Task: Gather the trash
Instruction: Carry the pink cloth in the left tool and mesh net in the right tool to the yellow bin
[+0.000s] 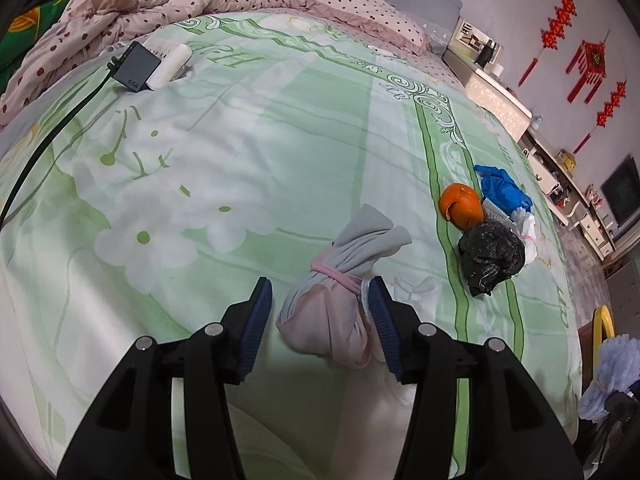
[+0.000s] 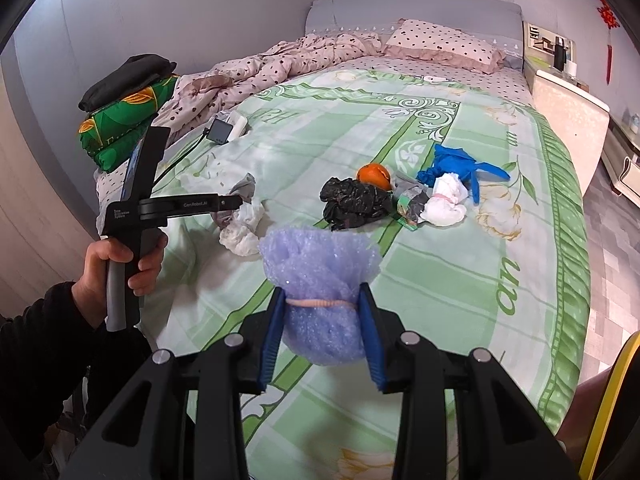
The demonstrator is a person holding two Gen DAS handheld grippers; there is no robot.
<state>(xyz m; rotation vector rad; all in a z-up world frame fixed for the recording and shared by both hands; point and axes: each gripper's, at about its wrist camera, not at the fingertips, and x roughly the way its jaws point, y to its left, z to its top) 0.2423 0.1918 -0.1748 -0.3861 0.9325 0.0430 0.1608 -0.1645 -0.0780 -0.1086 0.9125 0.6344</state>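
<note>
My left gripper [image 1: 320, 300] is open, its jaws on either side of a grey and pink cloth bundle [image 1: 336, 292] tied with a pink band, lying on the green bed cover [image 1: 200, 160]; this bundle shows in the right wrist view [image 2: 240, 192]. My right gripper [image 2: 322, 302] is shut on a purple foam bundle [image 2: 320, 280] tied with a pink band, held above the bed. Further right on the bed lie an orange [image 1: 460, 204], a black plastic bag [image 1: 492, 256], a blue glove [image 1: 504, 192] and white tissue [image 1: 526, 226].
A black charger [image 1: 138, 68] with a cable and a white box [image 1: 170, 60] lie far left. A crumpled dotted quilt [image 1: 120, 12] and pillow [image 1: 372, 16] are at the head. A yellow rim [image 2: 608, 400] stands at the bed's right edge. White furniture [image 1: 500, 104] lines the right wall.
</note>
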